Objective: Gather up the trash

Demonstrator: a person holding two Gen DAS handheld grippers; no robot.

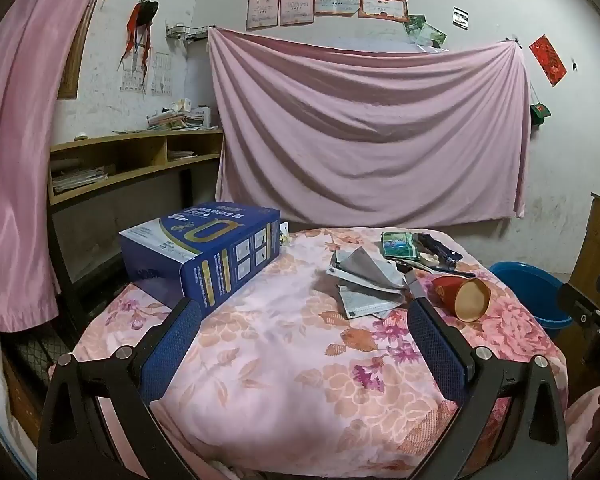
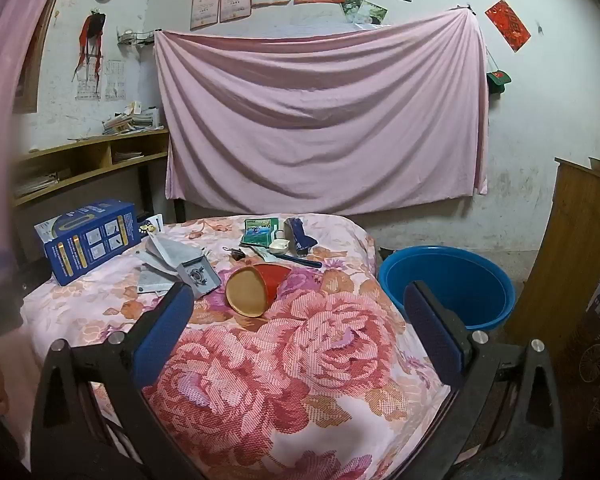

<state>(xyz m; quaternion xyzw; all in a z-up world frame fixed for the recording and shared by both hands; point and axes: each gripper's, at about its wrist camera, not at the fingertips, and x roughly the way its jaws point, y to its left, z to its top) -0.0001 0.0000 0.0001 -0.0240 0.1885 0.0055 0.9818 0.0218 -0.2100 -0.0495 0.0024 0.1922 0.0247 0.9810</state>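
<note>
Through my left wrist camera, I am holding the left gripper spread wide and empty above the flowered quilt. A blue carton is sitting at the quilt's left edge; crumpled papers and a tipped red paper cup are lying toward its far right.

Through my right wrist camera, I am keeping the right gripper wide, gripping nothing. The cup is lying mid-quilt beside the papers, and a blue basin is standing just off the quilt's right edge.
</note>
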